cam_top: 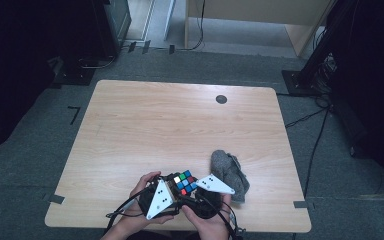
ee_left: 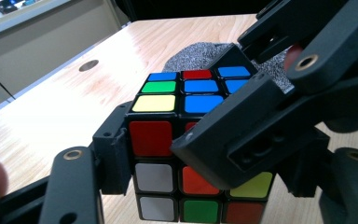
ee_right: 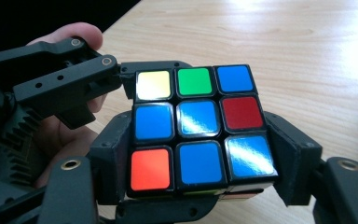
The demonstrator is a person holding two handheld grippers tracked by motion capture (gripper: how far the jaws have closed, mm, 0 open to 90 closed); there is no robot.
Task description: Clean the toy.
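A scrambled Rubik's cube (cam_top: 185, 182) is held just above the table's near edge, between both grippers. In the left gripper view the left gripper (ee_left: 205, 163) is shut on the cube (ee_left: 154, 140): one finger (ee_left: 114, 154) presses its left side, and the other is hidden behind the right gripper's jaw, which crosses the cube's front. In the right gripper view the right gripper (ee_right: 200, 163) is shut on the cube (ee_right: 198, 116), a pad against each side of the near rows. The left gripper's finger (ee_right: 74, 79) reaches the cube's far row from the left.
A crumpled grey cloth (cam_top: 230, 172) lies right of the cube, close to the right gripper (cam_top: 192, 190). The wooden table (cam_top: 180, 115) has a small black round insert (cam_top: 221, 99) near its far edge. Both hands (cam_top: 145, 187) are at the near edge.
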